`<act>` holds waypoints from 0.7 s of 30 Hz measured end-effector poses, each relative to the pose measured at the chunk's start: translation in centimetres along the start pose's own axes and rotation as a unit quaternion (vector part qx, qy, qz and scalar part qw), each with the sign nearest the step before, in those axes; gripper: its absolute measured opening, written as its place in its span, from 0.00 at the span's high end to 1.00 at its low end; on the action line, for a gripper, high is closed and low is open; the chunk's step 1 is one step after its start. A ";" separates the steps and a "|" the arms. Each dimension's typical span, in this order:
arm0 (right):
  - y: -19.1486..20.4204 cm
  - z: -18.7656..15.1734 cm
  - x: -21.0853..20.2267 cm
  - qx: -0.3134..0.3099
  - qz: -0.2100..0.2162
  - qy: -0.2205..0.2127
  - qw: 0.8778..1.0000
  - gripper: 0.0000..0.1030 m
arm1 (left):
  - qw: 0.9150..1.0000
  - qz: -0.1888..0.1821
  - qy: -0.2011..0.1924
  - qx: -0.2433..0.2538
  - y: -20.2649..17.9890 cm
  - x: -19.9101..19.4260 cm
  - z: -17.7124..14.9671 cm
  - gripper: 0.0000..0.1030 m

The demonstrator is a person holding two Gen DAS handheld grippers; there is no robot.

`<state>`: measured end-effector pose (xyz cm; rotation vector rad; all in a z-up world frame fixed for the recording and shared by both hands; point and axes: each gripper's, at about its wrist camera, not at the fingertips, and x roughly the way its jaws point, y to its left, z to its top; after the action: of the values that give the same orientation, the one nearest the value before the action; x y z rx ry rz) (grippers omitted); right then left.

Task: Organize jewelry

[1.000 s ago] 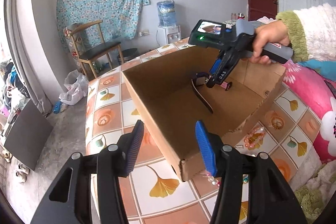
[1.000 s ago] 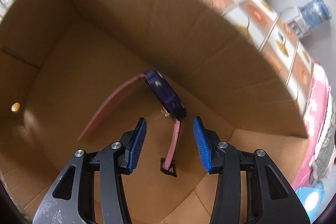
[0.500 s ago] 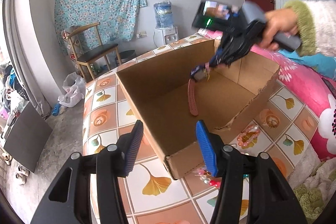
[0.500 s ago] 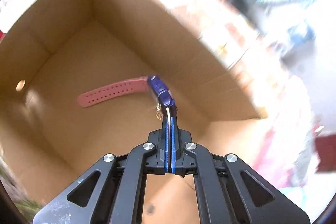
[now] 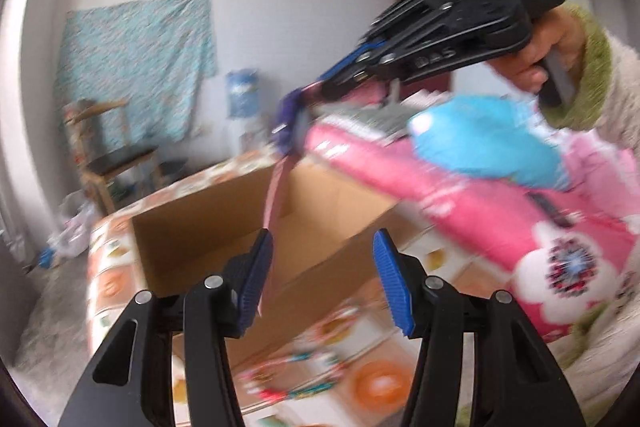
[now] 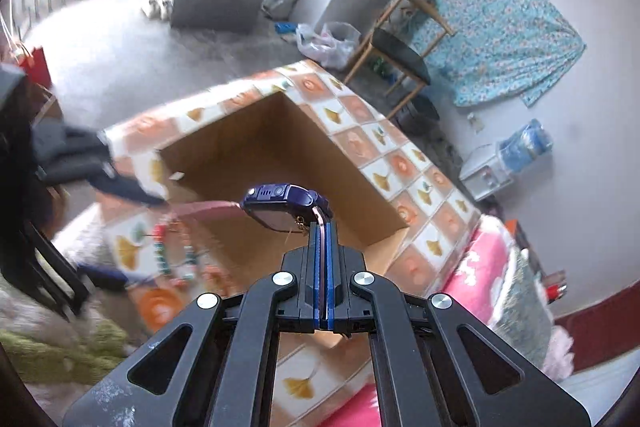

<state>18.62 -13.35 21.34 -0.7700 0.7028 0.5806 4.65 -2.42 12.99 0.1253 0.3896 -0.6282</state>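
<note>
the watch point(image 6: 280, 205) hangs in the air above the open cardboard box point(image 6: 280, 147), its purple case out past the tips of the right gripper point(image 6: 322, 227), whose jaws are clenched tight on the pink strap right beside the case. the free length of strap point(image 5: 276, 187) dangles from the case, so the watch's long axis runs close to vertical in the left wrist view, its loose end down near the box's rim and just in front of the left gripper point(image 5: 322, 283). that gripper's jaws stand released with nothing between them; the strap tail seems to pass beside the left-hand pad rather than into the gap, though the blur makes this hard to be sure of. so the one relation that matters: the hanging tail lies straight ahead of and slightly to the left of the empty jaws, and the left hand is the nearer free one to take it or steady it. out from there, a beaded bracelet point(image 6: 176, 251) and other bright pieces lie on the tiled tabletop point(image 6: 360, 131) beside the box, on the near side. a pink floral quilt point(image 5: 500, 187) borders the tabletop.
</note>
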 end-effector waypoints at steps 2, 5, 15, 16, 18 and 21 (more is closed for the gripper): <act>0.9 -0.5 -0.5 0.005 0.009 0.000 1.000 1.00 | 0.999 -0.043 -0.019 -0.011 -1.6 -0.6 0.2 0.50; 2.5 -1.2 -0.9 0.019 0.036 0.013 0.999 1.00 | 0.997 -0.074 -0.036 -0.011 -3.3 -1.2 -0.2 0.50; 6.2 -5.4 4.9 0.064 0.153 0.112 0.980 1.00 | 0.996 -0.042 0.066 -0.041 -3.7 4.9 -4.8 0.54; 6.4 -5.9 5.4 0.075 0.166 0.122 0.976 1.00 | 0.995 -0.039 0.077 -0.043 -3.6 5.6 -5.4 0.55; 6.2 -6.7 7.0 0.098 0.192 0.145 0.966 1.00 | 0.994 -0.025 0.098 -0.031 -4.1 6.9 -6.4 0.55; 5.8 -7.8 8.4 0.131 0.228 0.168 0.950 1.00 | 0.992 -0.009 0.129 -0.010 -4.9 8.7 -8.0 0.60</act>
<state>17.15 -14.20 8.65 -0.4567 1.2656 0.7616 5.61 -9.32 2.23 0.1848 0.6466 -0.6270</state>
